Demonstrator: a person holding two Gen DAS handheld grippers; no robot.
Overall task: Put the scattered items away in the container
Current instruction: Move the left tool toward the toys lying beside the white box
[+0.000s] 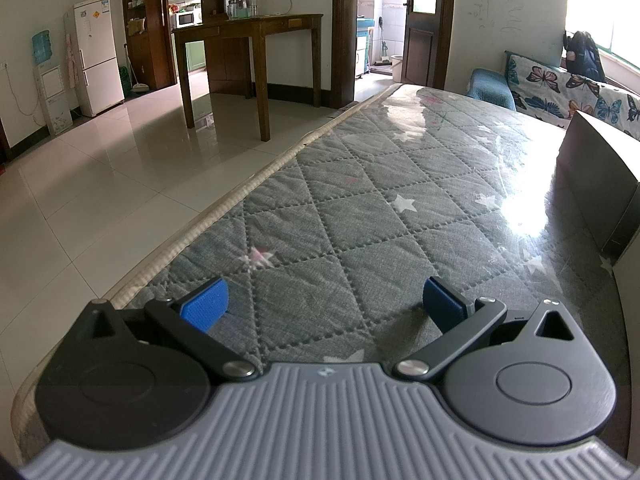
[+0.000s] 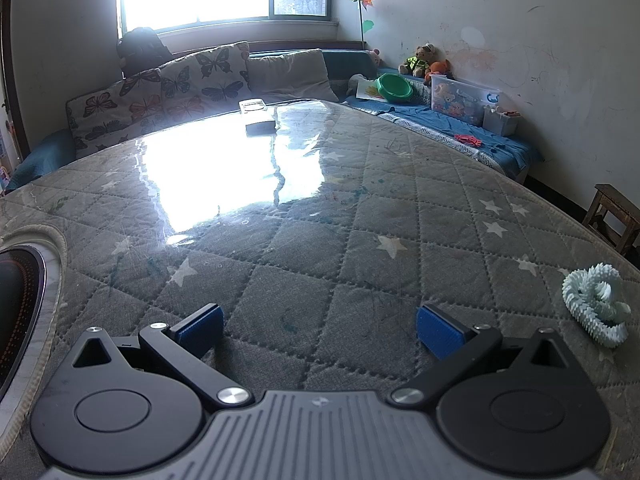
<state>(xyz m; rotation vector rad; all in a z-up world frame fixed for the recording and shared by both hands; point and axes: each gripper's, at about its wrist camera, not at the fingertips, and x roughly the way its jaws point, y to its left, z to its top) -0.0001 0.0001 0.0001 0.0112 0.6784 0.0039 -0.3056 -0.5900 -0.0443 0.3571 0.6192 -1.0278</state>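
My left gripper (image 1: 326,304) hangs open over the grey quilted table cover (image 1: 360,200), with nothing between its blue pads. A dark box-like container (image 1: 600,184) stands at the table's right edge in the left wrist view. In the right wrist view my right gripper (image 2: 320,330) is open too, and empty. A pale green spiky coiled toy (image 2: 596,304) lies on the cover to the right of the right gripper. Far across the table rest a small dark flat item (image 2: 261,126) and a pale one (image 2: 253,105) behind it.
A round dark cooktop set in the table (image 2: 16,296) shows at the left edge of the right wrist view. A sofa with butterfly cushions (image 2: 160,92) runs behind the table. A wooden stool (image 2: 616,216) stands at the right. Tiled floor (image 1: 100,184) and a wooden desk (image 1: 248,52) lie to the left.
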